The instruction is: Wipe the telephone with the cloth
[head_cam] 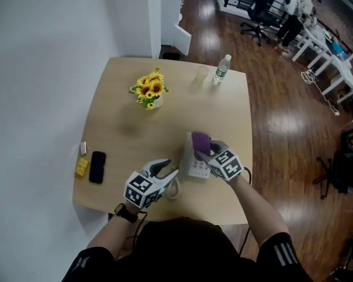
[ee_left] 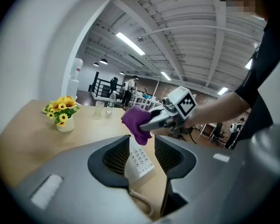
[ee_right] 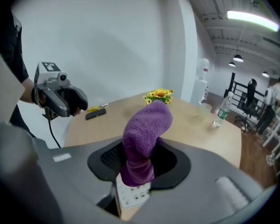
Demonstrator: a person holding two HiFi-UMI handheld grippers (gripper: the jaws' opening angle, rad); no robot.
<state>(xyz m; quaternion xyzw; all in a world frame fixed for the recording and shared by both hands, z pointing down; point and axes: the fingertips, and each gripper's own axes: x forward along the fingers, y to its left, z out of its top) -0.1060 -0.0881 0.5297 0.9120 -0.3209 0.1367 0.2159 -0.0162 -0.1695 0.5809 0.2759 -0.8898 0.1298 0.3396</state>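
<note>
telephone (head_cam: 195, 165) lies on the wooden table (head_cam: 123, 128), near your edge and right of centre. your right gripper (head_cam: 205, 150) is clamped on the purple cloth (head_cam: 200, 140), holding it over the telephone. your left gripper (head_cam: 167, 170) stands just beside the telephone, jaws apart, gripping nothing.

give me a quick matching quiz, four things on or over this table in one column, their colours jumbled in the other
Column one:
1. cloth
2. telephone
3. flowers
4. smartphone

Column two:
A. yellow
B. black
C. purple
D. white

Pairs: 1-C, 2-D, 3-A, 4-B
</note>
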